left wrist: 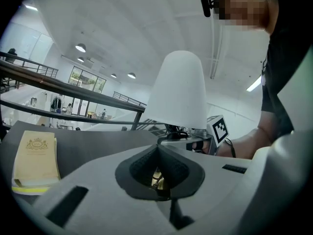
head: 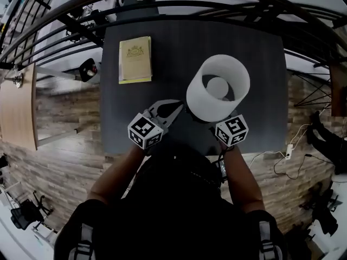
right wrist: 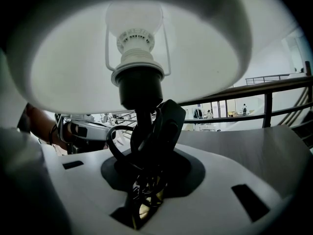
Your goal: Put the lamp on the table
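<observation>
The lamp has a white shade (head: 218,88) and hangs over the right half of the dark table (head: 260,53). From below, the right gripper view shows its bulb (right wrist: 134,18), black socket (right wrist: 139,87) and looped black cord (right wrist: 122,153). My right gripper (right wrist: 149,168) is shut on the black stem and cord. In the head view its jaws are hidden under the shade and only its marker cube (head: 232,130) shows. My left gripper (head: 178,109) is just left of the lamp, shut and empty (left wrist: 157,148). The lamp's foot is hidden.
A yellow book (head: 135,59) lies on the table's far left part. A black railing (head: 162,7) runs behind the table. Wooden floor lies on both sides, and a white cable with a power strip (head: 287,150) is on it at the right.
</observation>
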### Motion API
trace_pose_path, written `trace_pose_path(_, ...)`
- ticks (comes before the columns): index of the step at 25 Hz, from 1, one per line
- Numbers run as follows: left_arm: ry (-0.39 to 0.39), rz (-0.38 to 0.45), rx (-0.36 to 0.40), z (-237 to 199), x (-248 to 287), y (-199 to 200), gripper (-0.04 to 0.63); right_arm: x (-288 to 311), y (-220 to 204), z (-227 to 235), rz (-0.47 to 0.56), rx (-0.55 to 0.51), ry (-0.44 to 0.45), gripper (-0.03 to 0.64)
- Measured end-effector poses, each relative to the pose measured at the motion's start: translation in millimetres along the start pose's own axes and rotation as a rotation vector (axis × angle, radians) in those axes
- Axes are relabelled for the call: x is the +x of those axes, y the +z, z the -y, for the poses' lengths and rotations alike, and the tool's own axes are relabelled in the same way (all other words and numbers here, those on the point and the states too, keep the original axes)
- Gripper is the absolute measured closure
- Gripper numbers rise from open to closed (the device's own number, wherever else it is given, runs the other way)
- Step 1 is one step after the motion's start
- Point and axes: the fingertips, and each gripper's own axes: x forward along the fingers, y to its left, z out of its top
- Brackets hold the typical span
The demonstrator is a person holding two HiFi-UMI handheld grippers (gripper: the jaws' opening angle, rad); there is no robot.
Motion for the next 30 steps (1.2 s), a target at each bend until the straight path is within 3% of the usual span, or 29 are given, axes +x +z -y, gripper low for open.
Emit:
trace_pose_path(16,0.01,-0.082,-0.018,-29,40,-32,0.586,33,-41,48,-0.018,0.01,-0.017,0.511)
trace_pose_path(30,0.038,-0.068,-0.001,-34,51,-33,0.586,45,-71,66,-0.043,0.006,-0.017,0.505)
